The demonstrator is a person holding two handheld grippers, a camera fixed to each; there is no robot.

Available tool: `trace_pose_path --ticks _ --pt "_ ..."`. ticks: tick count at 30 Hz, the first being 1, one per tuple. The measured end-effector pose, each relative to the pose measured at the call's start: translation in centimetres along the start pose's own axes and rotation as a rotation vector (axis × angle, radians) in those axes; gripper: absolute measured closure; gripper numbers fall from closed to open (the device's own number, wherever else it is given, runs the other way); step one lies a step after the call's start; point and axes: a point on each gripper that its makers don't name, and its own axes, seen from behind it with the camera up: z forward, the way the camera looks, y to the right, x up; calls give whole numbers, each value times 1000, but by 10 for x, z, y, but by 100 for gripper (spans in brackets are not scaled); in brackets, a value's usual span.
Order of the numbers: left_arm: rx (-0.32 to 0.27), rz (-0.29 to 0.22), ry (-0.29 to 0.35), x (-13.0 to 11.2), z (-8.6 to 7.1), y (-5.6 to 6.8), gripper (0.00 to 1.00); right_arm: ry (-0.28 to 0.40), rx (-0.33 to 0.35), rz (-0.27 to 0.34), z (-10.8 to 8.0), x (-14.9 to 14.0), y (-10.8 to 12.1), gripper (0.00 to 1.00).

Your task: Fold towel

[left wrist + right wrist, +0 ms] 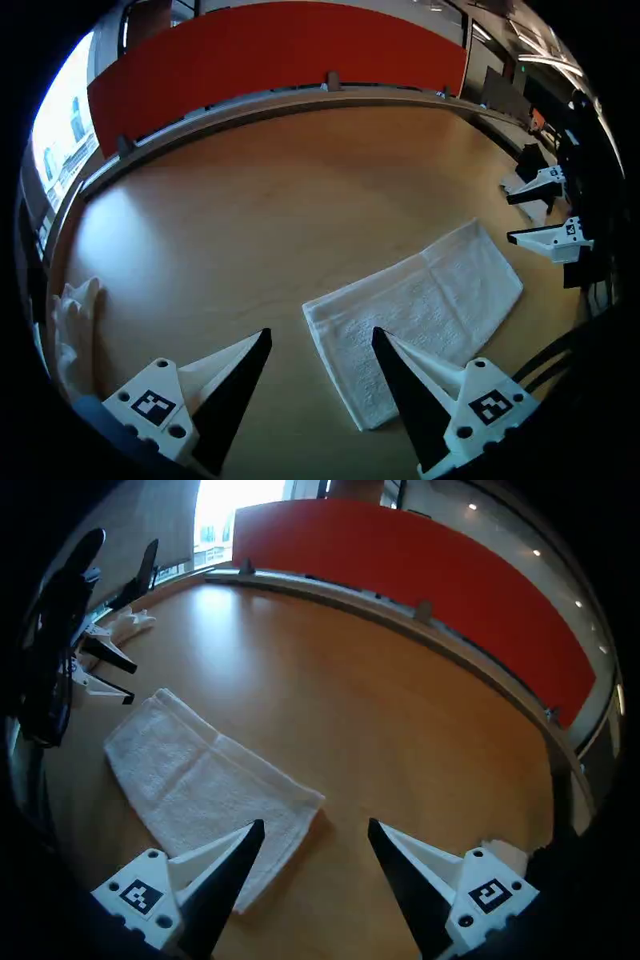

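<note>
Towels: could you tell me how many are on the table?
2: a folded towel in the middle of the table, a crumpled towel at its edge; more may be hidden.

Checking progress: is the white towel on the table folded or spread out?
Looks folded: the towel lies as a compact rectangle with layers showing along one edge.

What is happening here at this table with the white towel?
A person holds two grippers over a wooden table, one at each end of a white towel. The towel lies flat as a long rectangle and looks already folded at least once. The left gripper and the right gripper are both open, and neither is gripping the towel. A second white cloth lies at the table's edge.
</note>
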Motion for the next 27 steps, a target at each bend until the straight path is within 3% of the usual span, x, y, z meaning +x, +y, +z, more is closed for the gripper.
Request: trace_pose_path --ticks 27 --pt "11 -88 -10 -49 -39 17 7 -13 23 42 -33 -41 -35 0"
